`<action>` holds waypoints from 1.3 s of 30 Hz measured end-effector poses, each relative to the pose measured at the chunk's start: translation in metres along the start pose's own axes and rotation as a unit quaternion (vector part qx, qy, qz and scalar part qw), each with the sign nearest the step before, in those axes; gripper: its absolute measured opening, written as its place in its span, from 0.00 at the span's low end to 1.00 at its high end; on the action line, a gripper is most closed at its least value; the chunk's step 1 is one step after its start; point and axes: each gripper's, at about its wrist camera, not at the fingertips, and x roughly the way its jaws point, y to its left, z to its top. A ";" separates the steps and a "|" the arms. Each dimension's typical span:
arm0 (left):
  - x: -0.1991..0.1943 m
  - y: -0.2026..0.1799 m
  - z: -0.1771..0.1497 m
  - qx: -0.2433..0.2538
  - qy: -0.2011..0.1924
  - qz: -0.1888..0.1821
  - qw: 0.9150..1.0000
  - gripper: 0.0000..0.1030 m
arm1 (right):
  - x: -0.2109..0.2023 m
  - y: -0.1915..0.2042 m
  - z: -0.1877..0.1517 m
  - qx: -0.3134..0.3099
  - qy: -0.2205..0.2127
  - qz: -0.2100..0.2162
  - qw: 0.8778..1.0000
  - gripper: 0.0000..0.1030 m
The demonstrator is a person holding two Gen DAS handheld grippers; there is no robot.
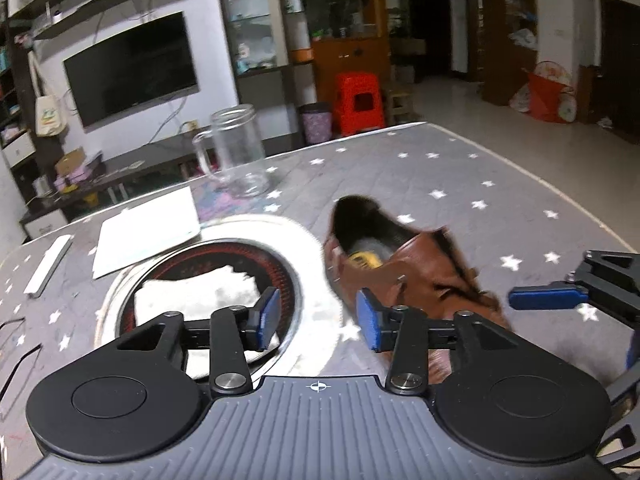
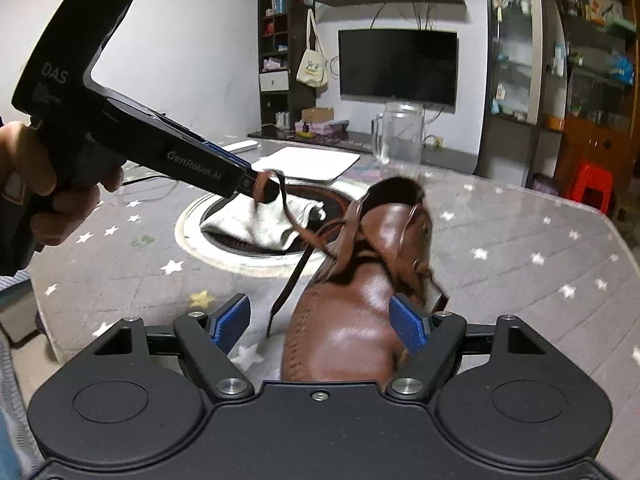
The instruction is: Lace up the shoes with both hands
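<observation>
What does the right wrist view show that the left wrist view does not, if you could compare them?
Only the right wrist view: a hand gripping the left gripper by its handle, and the brown lace rising from the shoe to that gripper's tip. Only the left wrist view: the left gripper's fingers standing apart with nothing between them, and a yellow label inside the shoe. Both: the shoe, glass jar, white cloth, television and star-patterned table cover.

One shoe (image 2: 352, 312), one jar (image 1: 240, 152), two grippers (image 1: 318, 320) (image 2: 320, 324)
</observation>
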 end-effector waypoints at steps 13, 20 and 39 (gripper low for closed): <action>0.039 -0.021 0.021 -0.007 0.024 -0.046 0.999 0.47 | -0.001 -0.007 0.017 -0.051 -0.019 -0.024 0.998 0.76; 0.040 -0.009 0.016 -0.022 0.021 -0.063 0.998 0.47 | 0.004 -0.011 0.020 -0.074 -0.022 -0.027 0.997 0.74; 0.026 0.027 -0.009 -0.056 -0.021 -0.094 0.994 0.47 | 0.057 -0.003 0.038 -0.199 0.006 -0.010 0.980 0.28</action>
